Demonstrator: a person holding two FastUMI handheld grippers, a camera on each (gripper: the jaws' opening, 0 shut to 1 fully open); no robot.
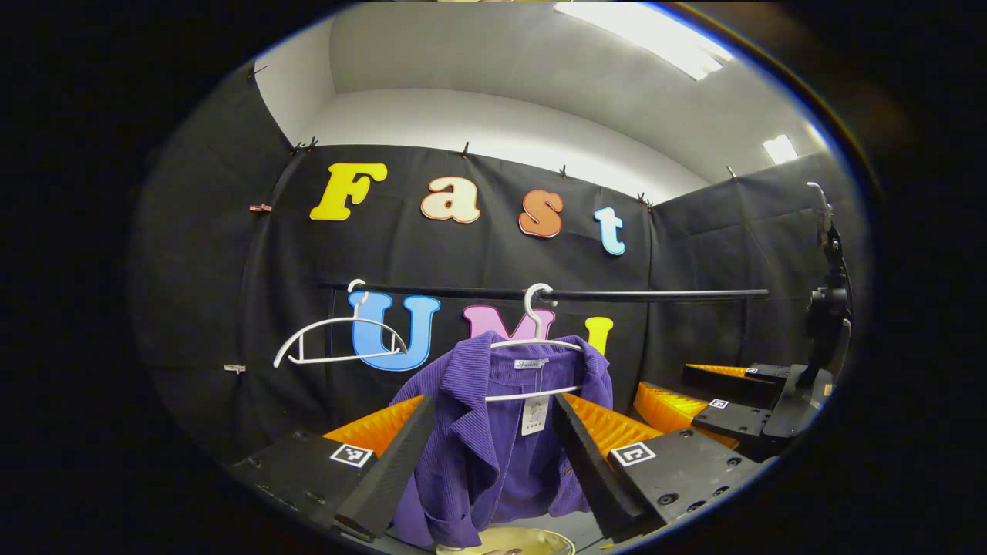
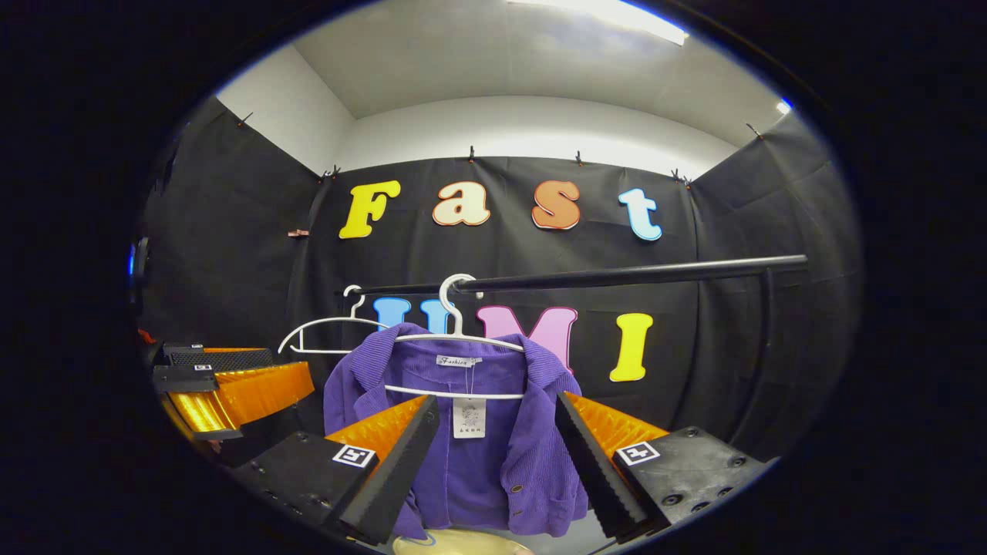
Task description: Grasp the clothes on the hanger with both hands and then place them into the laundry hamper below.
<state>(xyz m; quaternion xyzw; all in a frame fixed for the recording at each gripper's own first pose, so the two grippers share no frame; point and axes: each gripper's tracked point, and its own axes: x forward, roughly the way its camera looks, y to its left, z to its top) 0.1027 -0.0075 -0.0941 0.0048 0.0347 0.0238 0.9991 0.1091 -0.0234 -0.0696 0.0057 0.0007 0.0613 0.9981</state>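
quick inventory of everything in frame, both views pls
jacket: 1, purple, hanging on a white hanger at the middle of the rail, a white tag at its collar
hanger under the jacket: 1, white, hooked on the rail
spare hanger: 1, white, bare, hooked on the rail to the left of the jacket
rail: 1, black, running across in front of the back wall
hamper: 1, pale yellow rim, just below the jacket at the bottom edge
ceiling lights: bright white panels overhead
left claw: 1, open, jacket seen between its fingers, not touching
right claw: 1, open, facing the jacket, not touching
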